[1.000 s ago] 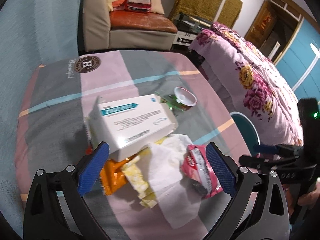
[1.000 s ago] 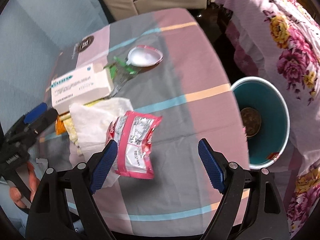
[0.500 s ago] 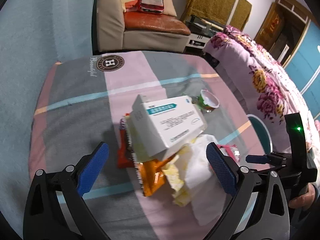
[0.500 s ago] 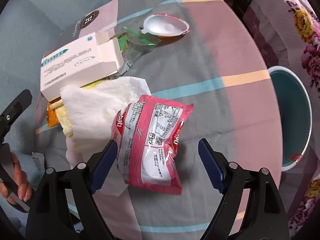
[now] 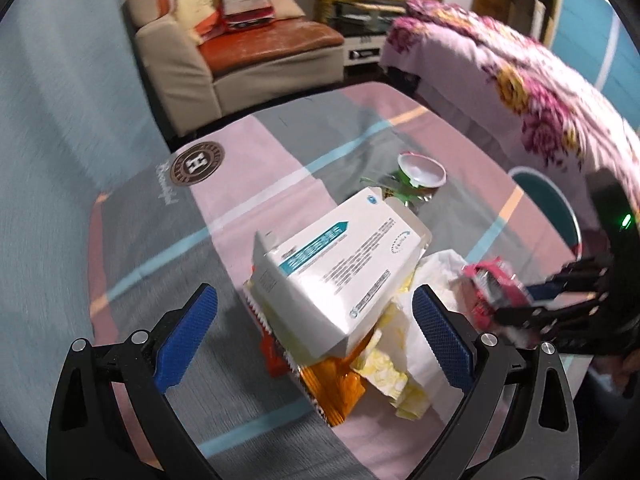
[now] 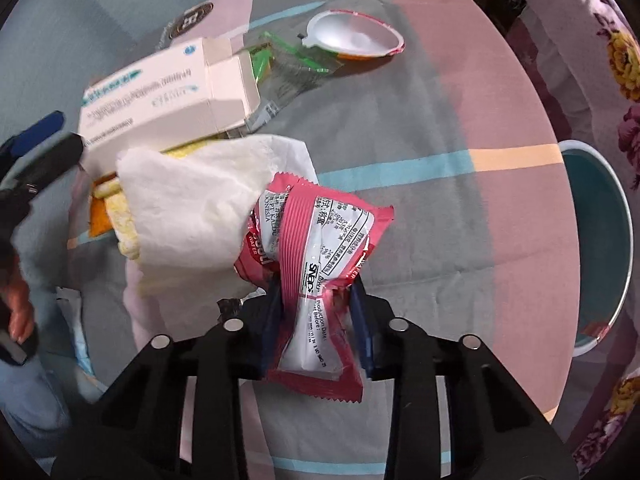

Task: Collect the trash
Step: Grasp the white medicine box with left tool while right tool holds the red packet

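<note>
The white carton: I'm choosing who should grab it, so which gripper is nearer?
Left. The left gripper hovers open right over the white carton; the right gripper sits beyond the tissue, clamping the pink wrapper.

Snack wrapper [image 6: 316, 264]: pink-red, white panel, black print. Tissue [image 6: 192, 208]: plain white, left of it. Box [image 5: 340, 268], far left: white, teal label stripe. Foil wrapper [image 5: 332, 392] under box: orange. Tablecloth [image 6: 460, 184]: grey and pink blocks, light blue and peach stripes. Bin [image 6: 604, 240], right: teal. Bedspread [image 5: 532, 92], far right: pink, magenta-yellow flowers. Gripper pads [image 5: 188, 336]: blue.
</note>
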`<state>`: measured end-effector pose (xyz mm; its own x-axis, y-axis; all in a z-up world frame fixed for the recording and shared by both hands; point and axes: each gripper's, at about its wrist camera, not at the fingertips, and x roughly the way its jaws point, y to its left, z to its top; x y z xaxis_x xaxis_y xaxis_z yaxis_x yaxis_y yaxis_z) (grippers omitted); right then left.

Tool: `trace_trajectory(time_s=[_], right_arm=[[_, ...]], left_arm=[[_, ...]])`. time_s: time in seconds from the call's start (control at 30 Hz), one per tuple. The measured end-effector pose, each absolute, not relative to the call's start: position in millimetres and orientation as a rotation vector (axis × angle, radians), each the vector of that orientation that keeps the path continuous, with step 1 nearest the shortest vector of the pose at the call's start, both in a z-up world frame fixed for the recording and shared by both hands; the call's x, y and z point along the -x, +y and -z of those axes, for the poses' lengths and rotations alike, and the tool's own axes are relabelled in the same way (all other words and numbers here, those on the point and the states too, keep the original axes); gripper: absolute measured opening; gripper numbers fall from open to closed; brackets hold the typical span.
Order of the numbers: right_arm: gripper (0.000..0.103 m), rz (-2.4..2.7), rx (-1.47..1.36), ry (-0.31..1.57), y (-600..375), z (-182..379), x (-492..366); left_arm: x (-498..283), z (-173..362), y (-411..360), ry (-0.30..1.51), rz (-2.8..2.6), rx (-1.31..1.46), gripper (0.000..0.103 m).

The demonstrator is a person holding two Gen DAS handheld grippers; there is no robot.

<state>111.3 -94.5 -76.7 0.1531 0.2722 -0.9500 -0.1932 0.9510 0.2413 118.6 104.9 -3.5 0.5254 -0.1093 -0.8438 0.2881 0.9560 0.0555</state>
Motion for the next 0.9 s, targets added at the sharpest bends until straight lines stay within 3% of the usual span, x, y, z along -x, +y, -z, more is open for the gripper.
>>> trace_trajectory(time_s=[0.43, 0.9], right_arm=[[0.03, -0.275, -0.189, 1.296, -147.7, 49.9, -127.4], [0.03, -0.288, -0.244, 1.304, -161.7, 62.1, -131.4]], left_arm=[[-153.1, 25.3, 55.0, 1.067, 0.349, -0.523, 0.098], [-171.4, 59.9, 37.5, 1.143, 0.377, -0.605, 0.098]])
